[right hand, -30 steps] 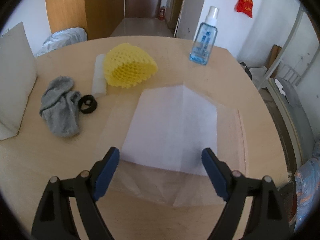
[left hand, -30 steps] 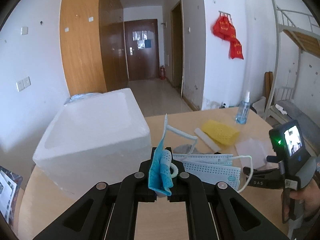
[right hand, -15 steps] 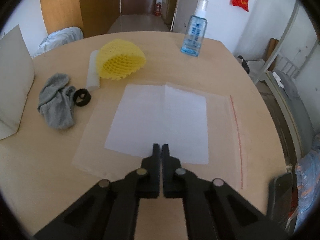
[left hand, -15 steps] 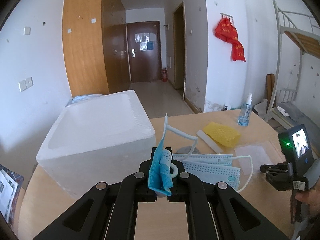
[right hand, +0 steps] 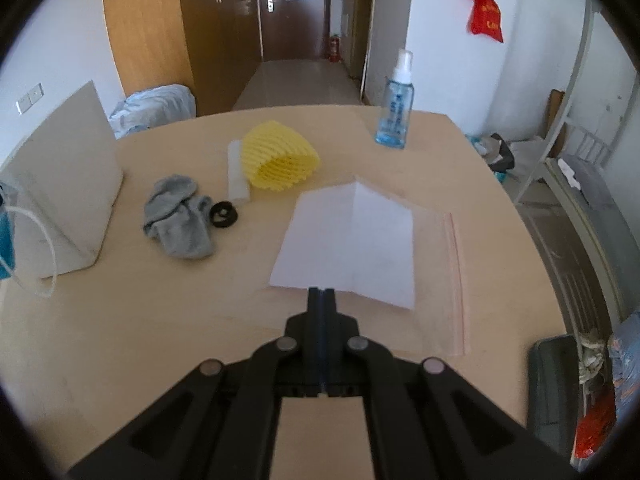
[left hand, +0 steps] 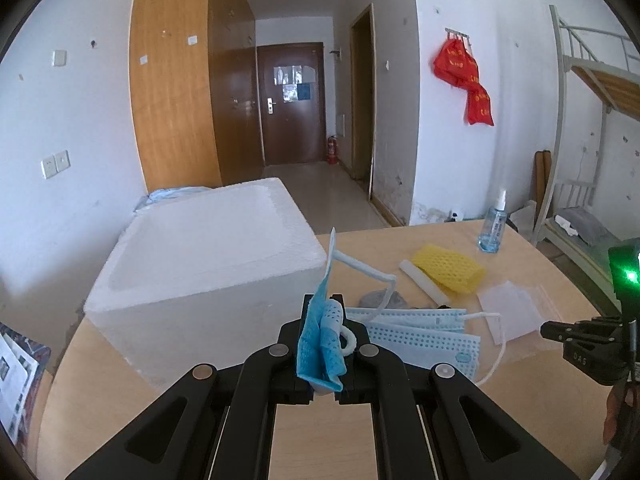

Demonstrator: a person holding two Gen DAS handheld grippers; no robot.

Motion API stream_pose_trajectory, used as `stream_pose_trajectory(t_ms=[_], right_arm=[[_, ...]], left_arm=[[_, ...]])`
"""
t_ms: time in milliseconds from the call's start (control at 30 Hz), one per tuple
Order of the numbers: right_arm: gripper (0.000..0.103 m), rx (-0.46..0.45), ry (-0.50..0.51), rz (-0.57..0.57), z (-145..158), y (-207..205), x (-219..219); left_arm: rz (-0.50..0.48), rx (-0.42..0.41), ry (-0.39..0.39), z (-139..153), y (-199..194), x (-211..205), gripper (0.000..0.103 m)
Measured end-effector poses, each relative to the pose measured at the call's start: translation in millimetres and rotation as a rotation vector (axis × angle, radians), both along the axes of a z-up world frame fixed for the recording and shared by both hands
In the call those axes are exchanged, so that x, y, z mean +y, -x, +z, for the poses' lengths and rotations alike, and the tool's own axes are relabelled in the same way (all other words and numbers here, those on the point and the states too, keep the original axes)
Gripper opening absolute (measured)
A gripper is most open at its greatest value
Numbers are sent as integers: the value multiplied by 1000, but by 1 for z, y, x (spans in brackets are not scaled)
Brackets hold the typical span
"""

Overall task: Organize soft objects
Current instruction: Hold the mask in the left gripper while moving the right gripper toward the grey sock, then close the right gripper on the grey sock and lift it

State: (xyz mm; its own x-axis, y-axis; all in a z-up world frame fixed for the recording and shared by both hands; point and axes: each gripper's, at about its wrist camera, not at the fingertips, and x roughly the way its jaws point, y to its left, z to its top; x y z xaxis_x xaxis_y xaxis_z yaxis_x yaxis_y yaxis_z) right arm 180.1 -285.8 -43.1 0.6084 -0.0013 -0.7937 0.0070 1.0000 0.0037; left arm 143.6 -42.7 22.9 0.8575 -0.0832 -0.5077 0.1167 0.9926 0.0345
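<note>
My left gripper (left hand: 324, 306) is shut on a bunched blue face mask (left hand: 320, 344); more pale blue masks (left hand: 420, 340) and white ear loops trail to its right. In the right wrist view my right gripper (right hand: 322, 292) is shut on the near edge of a clear zip bag (right hand: 440, 280). The white sheet (right hand: 352, 240) inside the bag is tented along its fold. Beyond it lie a yellow foam net (right hand: 280, 160), a grey sock (right hand: 180, 216), a black ring (right hand: 224, 214) and a white foam strip (right hand: 238, 176). From the left wrist view the right gripper (left hand: 546, 326) shows at the bag's edge.
A big white foam box (left hand: 208, 264) stands on the left of the round wooden table (right hand: 120, 340). A blue spray bottle (right hand: 396, 116) stands at the table's far side. A bunk bed frame (left hand: 580, 128) and floor clutter lie off the right edge.
My right gripper went from wide open to shut on the bag's near edge, then rose and drew back, tenting the sheet inside. The left gripper kept still with the mask.
</note>
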Motion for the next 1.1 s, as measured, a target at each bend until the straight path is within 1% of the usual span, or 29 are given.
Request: stream_pose_trajectory(t_ms=[67,133,167,200,233,267,333,433,567,700,833,1067,1100], right_arm=[[1,-10,-4,64,4,-2,11],[7,-36,-41,116,11,-8,23],[24,-45,-65,148,15,-14,33],[53,-52,-87,183,18,-22,40],[69,-56,-93,198,18,-27,47],[82,-58,-98,209,18,-34,55],[83,-87,-99,231,18,-43,69],[83,-69,-82,248,12,-57,89],[83,-30,-1,297,-1,-69,120],[83,-37,41,363,-7,-76,146],[83,-18,83,388,-18,-91,158],[83,20,96,393,-34,-103,161],[80,20,99,392,-36,-104,161]], left_arm=[[10,-4,7,2,3,6,6],[19,-12,10,4,8,13,6],[27,-16,4,5,11,16,6],[32,-18,4,6,14,21,6],[40,-21,11,8,17,27,6],[49,-25,14,10,20,33,6],[73,-43,25,17,26,47,6],[98,-68,29,29,32,65,6],[125,-93,42,38,39,87,6],[134,-90,47,36,38,96,6],[132,-78,57,33,34,98,6],[135,-80,62,33,33,96,6],[134,-80,62,33,33,96,6]])
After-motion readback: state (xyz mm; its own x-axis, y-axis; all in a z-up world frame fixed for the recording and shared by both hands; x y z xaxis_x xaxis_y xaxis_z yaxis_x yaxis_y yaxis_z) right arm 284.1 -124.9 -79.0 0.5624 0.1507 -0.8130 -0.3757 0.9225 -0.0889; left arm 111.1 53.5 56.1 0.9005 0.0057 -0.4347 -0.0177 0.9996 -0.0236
